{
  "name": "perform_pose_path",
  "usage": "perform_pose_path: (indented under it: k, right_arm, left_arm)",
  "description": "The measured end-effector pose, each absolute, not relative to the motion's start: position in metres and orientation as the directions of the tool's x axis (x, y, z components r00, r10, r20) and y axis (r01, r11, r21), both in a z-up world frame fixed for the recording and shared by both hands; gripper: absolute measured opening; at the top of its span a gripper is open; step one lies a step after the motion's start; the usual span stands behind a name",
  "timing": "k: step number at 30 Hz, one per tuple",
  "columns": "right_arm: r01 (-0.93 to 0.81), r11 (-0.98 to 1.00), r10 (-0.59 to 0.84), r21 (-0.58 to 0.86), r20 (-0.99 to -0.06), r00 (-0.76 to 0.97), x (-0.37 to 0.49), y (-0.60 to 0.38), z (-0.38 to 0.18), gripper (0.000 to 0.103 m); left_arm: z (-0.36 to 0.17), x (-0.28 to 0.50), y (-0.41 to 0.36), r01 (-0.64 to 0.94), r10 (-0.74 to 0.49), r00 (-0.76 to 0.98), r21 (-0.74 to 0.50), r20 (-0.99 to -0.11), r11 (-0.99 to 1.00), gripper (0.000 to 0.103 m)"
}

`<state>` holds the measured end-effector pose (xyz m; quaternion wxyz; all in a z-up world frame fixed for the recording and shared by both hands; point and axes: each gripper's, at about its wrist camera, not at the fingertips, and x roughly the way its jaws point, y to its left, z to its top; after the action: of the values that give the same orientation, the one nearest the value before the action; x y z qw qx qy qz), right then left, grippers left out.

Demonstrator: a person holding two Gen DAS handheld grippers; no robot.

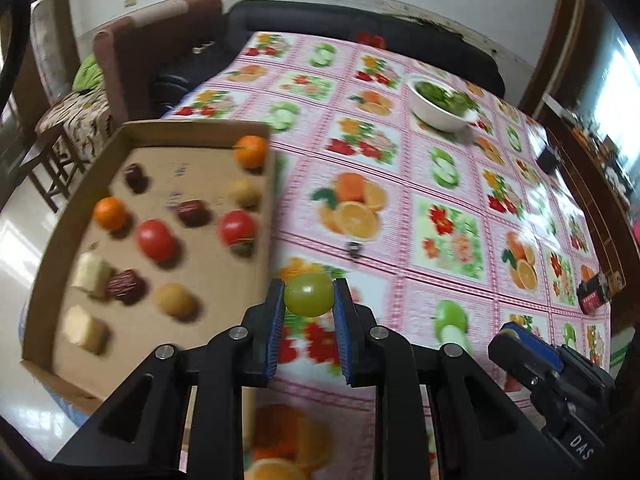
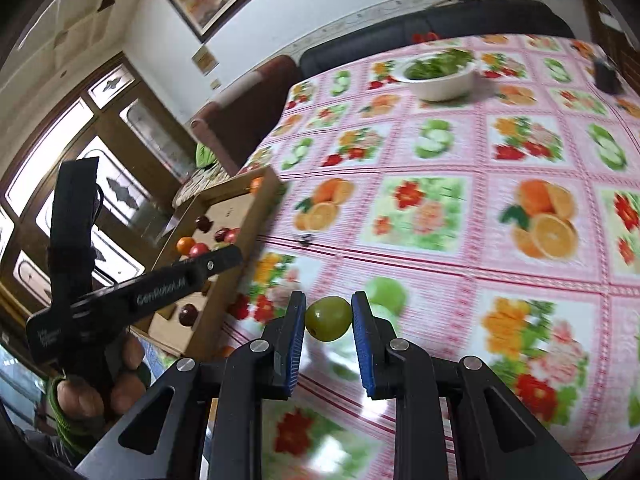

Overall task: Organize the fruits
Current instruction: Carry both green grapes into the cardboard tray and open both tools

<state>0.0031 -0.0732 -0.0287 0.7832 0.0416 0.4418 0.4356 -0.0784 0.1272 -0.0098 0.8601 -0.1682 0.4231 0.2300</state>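
My left gripper [image 1: 309,296] is shut on a green grape [image 1: 309,294], held above the tablecloth just right of a shallow cardboard box [image 1: 72,204]. The box holds oranges [image 1: 109,212], red tomatoes [image 1: 155,239], dark dates [image 1: 125,285], pale cubes and tan fruits. My right gripper [image 2: 329,320] is shut on another green grape [image 2: 329,317] above the table, right of the box [image 2: 256,216]. The right gripper also shows at the lower right of the left wrist view [image 1: 520,340].
A white bowl of greens [image 1: 442,105] stands at the far side of the fruit-print tablecloth [image 1: 440,200]. A small red and black box [image 1: 598,294] lies at the right edge. A dark sofa [image 1: 360,20] and brown chair [image 1: 156,48] stand behind the table.
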Motion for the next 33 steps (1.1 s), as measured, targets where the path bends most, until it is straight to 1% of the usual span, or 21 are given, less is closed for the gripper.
perform_pose_path:
  k: [6,13,22,24,27,33]
  right_arm:
    - [-0.683,0.591,0.721,0.429,-0.662,0.208,-0.012,-0.035,-0.021,0.023]
    - [-0.717,0.562,0.726,0.412,-0.661,0.188,-0.019,0.003,-0.013,0.023]
    - [-0.755,0.520,0.735,0.399,-0.660,0.157,-0.019,0.048,-0.008,0.023]
    - [-0.758,0.514,0.736,0.403,-0.661,0.148,-0.019,0.053,-0.009,0.023]
    - [-0.763,0.503,0.736,0.405,-0.663,0.134,-0.020,0.062,-0.010,0.023]
    - [-0.774,0.484,0.742,0.408,-0.661,0.116,-0.025,0.073,-0.009,0.023]
  left_arm:
    - [-0.005,-0.107,0.148,-0.567,0.285,0.550,-0.100,-0.785,0.818,0.021]
    - [-0.017,-0.127,0.172,-0.593,0.280,0.531,-0.115,-0.800,0.797,0.021]
    - [-0.025,-0.160,0.199,-0.649,0.302,0.501,-0.121,-0.811,0.751,0.021]
    - [-0.027,-0.168,0.204,-0.659,0.300,0.498,-0.131,-0.813,0.741,0.021]
    - [-0.029,-0.181,0.216,-0.667,0.272,0.510,-0.176,-0.816,0.724,0.021]
    - [-0.031,-0.196,0.224,-0.686,0.274,0.506,-0.189,-0.818,0.703,0.021]
